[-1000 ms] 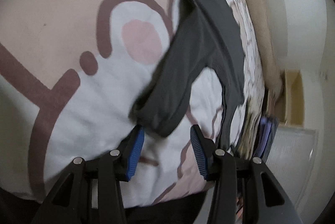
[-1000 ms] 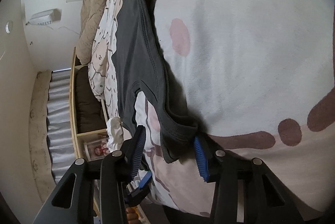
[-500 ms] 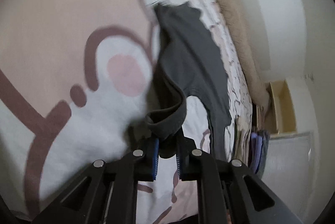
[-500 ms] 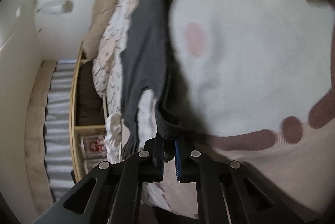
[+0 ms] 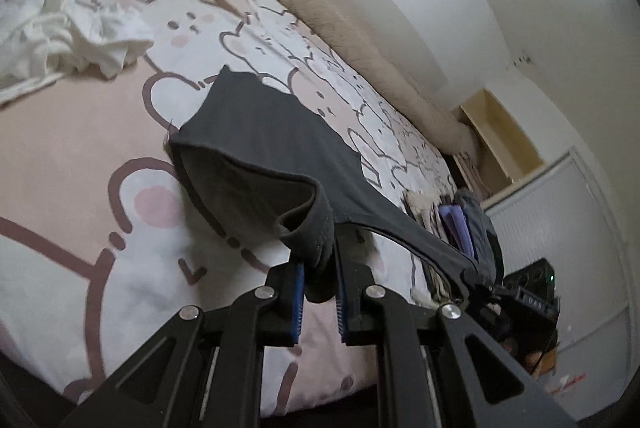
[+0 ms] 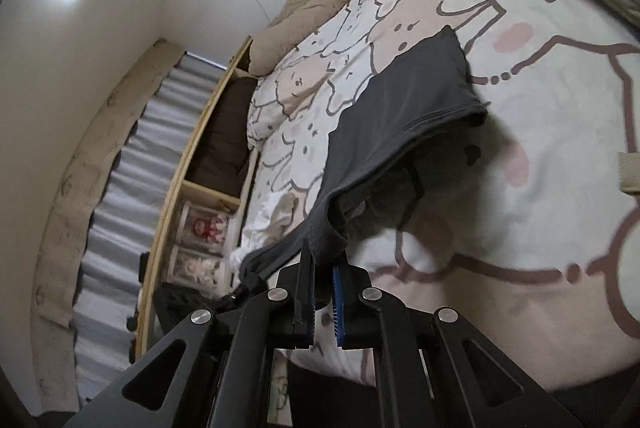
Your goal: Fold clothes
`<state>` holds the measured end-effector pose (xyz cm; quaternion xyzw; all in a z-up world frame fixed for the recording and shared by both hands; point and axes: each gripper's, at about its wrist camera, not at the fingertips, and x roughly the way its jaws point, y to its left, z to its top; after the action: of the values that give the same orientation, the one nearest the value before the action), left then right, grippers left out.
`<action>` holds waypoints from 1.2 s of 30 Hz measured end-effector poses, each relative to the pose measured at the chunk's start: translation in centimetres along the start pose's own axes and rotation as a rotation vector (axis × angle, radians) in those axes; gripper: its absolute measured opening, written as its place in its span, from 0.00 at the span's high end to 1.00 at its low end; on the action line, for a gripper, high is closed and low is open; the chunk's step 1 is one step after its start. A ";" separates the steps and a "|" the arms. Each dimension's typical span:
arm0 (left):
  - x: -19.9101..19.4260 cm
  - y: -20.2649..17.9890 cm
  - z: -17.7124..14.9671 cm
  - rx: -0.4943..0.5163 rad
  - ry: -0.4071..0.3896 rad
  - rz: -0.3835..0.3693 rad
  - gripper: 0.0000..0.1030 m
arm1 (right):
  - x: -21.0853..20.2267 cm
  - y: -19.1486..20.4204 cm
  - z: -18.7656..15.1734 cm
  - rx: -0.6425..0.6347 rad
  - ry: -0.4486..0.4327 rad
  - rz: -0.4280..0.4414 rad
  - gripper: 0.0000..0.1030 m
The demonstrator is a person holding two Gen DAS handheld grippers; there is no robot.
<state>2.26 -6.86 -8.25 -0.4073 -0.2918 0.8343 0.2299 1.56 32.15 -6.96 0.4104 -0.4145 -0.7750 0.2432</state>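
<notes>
A dark grey garment [image 5: 264, 144] hangs stretched above the bed, its far end still resting on the cartoon-print bedspread [image 5: 80, 156]. My left gripper [image 5: 319, 268] is shut on one near corner of it. My right gripper [image 6: 323, 268] is shut on the other near corner; the garment [image 6: 404, 108] sags between the two. In the left wrist view the right gripper shows at the right, holding the far strap [image 5: 468, 268].
A crumpled white cloth [image 5: 68, 32] lies at the bed's far left. A beige blanket [image 5: 332, 4] runs along the wall. Folded clothes [image 5: 460, 224] are stacked at the bed's right end. A wooden shelf [image 6: 208, 164] stands by the curtain.
Both grippers have closed on the garment's near corners and lifted it off the bed. The views have tilted up to show the room.
</notes>
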 end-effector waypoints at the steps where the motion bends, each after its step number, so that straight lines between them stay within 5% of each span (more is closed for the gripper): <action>1: -0.7 -0.2 -0.3 0.023 0.002 0.002 0.87 | -0.4 0.1 -0.4 -0.004 0.005 -0.012 0.92; 5: -3.7 -1.6 -1.6 0.116 0.014 0.010 0.87 | -3.0 0.1 -2.2 -0.006 0.028 -0.046 0.92; 8: -4.3 -1.0 -2.8 0.090 0.060 0.015 0.87 | -4.3 0.6 -3.5 -0.012 0.038 -0.071 0.92; 13: -2.5 0.6 -4.9 0.045 0.144 0.063 0.87 | -4.3 -1.6 -5.4 0.071 0.082 -0.108 0.92; 16: -1.0 0.1 -3.5 0.055 0.135 0.067 0.87 | -3.2 -3.2 -5.0 0.122 0.094 -0.109 0.92; 26: 6.3 -0.8 7.9 0.082 0.054 0.082 0.87 | 1.4 -2.2 5.7 0.039 -0.007 -0.084 0.92; 36: 15.5 3.2 13.6 -0.019 0.123 0.138 0.87 | 8.6 -6.6 13.4 0.178 0.010 -0.184 0.92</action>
<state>-17.95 -3.57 -12.09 -0.4792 -0.2562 0.8187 0.1854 -14.58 35.48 -11.95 0.4705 -0.4412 -0.7520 0.1360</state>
